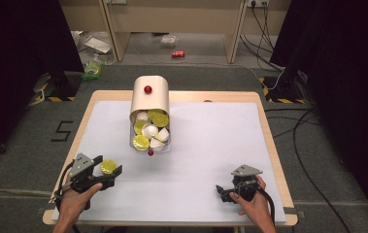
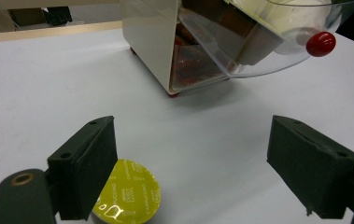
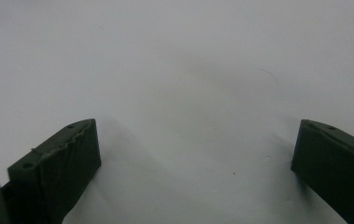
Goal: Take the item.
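Observation:
A yellow-lidded coffee capsule (image 2: 127, 193) lies lid up on the white table cover (image 1: 206, 145). It sits between the wide-apart jaws of my left gripper (image 2: 193, 154), close against the left-hand jaw, which hides part of it. In the high view, the capsule (image 1: 107, 167) and the left gripper (image 1: 108, 165) are at the table's front left. A cream dispenser box (image 1: 149, 97) stands at the middle back. Its clear drawer (image 1: 150, 132) is pulled out and holds several yellow and white capsules. My right gripper (image 1: 224, 192) rests open at the front right with nothing between its fingers (image 3: 67, 158).
A red knob (image 2: 321, 43) sticks out from the clear drawer front (image 2: 277, 32), ahead and to the right of the left gripper. A second red knob (image 1: 148, 89) sits on top of the box. The wooden table edge (image 1: 275, 145) frames the white cover.

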